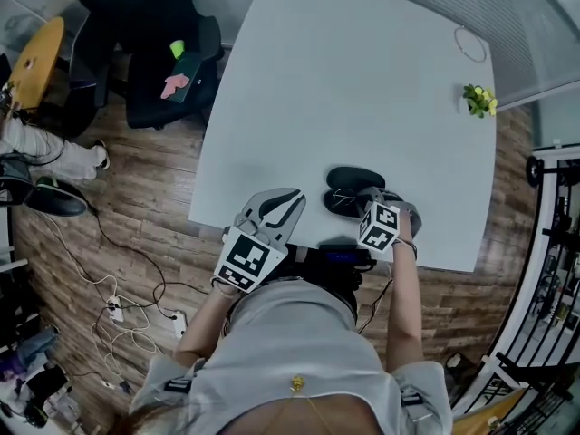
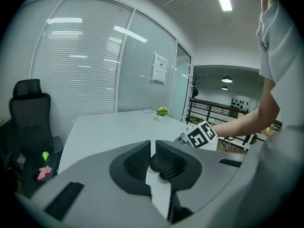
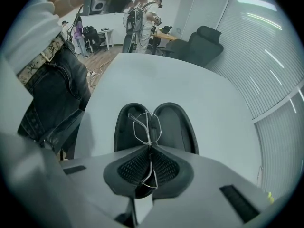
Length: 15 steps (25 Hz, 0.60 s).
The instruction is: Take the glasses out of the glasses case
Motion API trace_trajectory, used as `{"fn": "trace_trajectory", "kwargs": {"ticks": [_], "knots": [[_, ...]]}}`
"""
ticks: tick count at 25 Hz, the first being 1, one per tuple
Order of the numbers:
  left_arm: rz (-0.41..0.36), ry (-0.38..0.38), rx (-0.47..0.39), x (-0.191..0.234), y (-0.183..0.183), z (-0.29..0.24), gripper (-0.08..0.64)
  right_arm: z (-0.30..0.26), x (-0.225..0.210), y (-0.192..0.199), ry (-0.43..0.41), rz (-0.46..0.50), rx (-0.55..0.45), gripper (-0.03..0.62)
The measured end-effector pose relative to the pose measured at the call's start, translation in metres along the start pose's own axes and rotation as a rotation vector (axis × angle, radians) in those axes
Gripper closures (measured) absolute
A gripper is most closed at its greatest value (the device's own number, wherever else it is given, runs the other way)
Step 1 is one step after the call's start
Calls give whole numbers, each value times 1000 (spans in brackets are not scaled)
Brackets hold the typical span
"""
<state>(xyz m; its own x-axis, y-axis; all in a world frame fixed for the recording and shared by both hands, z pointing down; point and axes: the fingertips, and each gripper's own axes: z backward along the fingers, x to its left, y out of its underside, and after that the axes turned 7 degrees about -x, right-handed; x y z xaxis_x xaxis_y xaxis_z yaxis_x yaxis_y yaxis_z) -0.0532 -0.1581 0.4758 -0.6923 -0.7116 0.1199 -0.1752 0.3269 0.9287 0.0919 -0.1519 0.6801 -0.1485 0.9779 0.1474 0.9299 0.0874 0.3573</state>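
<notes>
Pale bench (image 1: 344,89) across the centre and upper right of the head view, with wooden floor (image 1: 145,216) around it. Black office chair (image 1: 154,53) at upper left, clear of the bench. Black glasses case (image 1: 349,188) near the bench's lower edge, lying open with both halves flat.

Left hand-held gripper (image 2: 152,145) at lower centre of the head view, just left of the case and apart from it. Jaws drawn nearly together, only a sliver of gap at the tips, nothing between them.

Right hand-held gripper (image 3: 149,146) at the case's lower right, jaws closed tight on the glasses (image 3: 145,125). Thin wire frame pinched between the pads, one lens sticking out past the tips over the open case. Cannot tell whether touching the lining.

Small green plant (image 1: 478,100) at the bench's right edge, well apart.
</notes>
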Motion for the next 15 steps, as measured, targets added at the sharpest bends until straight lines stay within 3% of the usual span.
{"fn": "trace_trajectory", "kwargs": {"ticks": [15], "knots": [[-33,67,0,-14,-3,-4,518,48,-9,-10,55,-48,-45,560]]}}
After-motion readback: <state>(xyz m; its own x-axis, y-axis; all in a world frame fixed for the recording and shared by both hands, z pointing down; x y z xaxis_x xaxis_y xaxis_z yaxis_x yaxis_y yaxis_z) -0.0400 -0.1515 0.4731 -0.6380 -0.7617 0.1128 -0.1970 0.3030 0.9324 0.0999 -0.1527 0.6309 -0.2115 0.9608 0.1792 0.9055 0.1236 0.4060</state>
